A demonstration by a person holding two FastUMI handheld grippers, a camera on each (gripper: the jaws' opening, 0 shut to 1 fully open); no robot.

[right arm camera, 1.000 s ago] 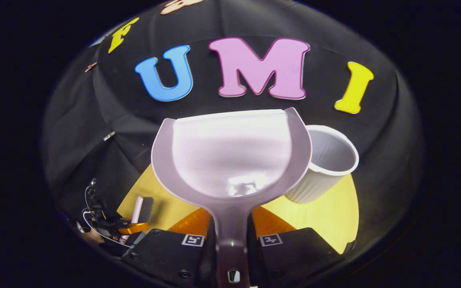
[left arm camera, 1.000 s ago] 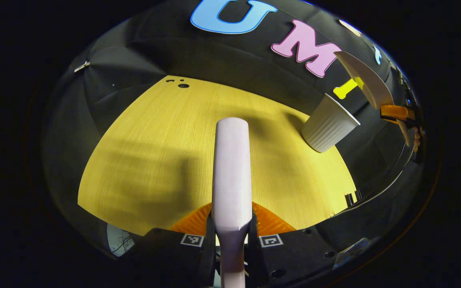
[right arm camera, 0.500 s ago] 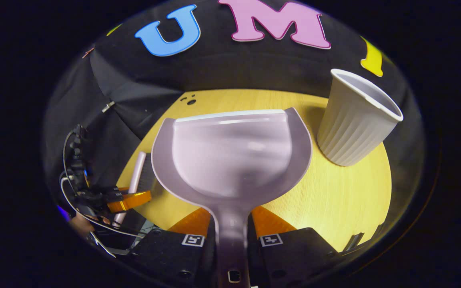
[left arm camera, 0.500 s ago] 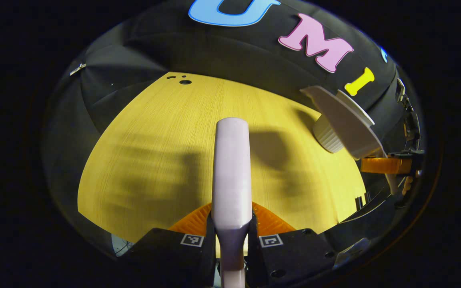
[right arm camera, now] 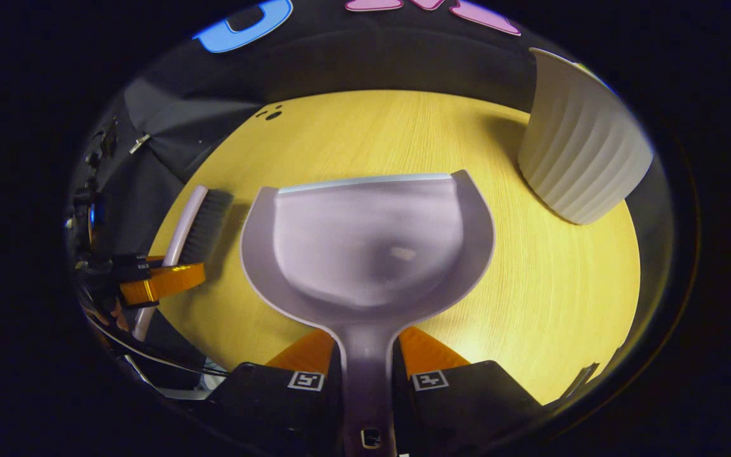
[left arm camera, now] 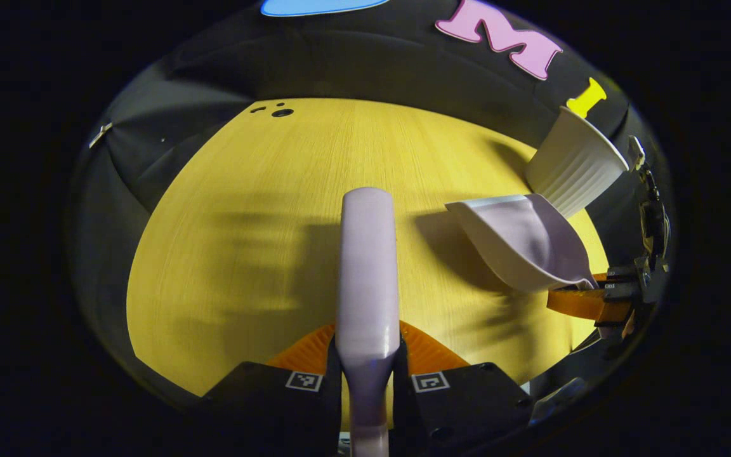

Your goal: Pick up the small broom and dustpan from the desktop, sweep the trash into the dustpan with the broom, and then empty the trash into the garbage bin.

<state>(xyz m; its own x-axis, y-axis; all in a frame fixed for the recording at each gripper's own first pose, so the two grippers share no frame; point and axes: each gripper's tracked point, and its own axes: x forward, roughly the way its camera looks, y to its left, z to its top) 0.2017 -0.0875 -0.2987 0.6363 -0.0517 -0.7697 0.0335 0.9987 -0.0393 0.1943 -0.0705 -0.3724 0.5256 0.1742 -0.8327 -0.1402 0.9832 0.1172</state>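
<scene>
My left gripper (left arm camera: 367,343) is shut on the pale broom (left arm camera: 367,266), which points away over the yellow wooden table (left arm camera: 245,222). My right gripper (right arm camera: 365,349) is shut on the handle of the pale dustpan (right arm camera: 365,247), held low over the table with its mouth facing away. A small pale mark in the pan could be trash or glare. The white ribbed garbage bin (right arm camera: 581,152) stands upright, far right of the pan. In the left gripper view the dustpan (left arm camera: 521,238) hangs tilted in front of the bin (left arm camera: 575,168). In the right gripper view the broom (right arm camera: 197,219) sits left, dark bristles toward the pan.
Small dark holes (left arm camera: 282,113) mark the table's far left corner. The black cloth wall (left arm camera: 372,63) closes the back and sides. The table's right edge runs just past the bin. Bare tabletop lies between broom and dustpan.
The dustpan has come down from bin height to just over the table, left of the bin. Both views have tipped downward, and the broom and pan have drawn closer together.
</scene>
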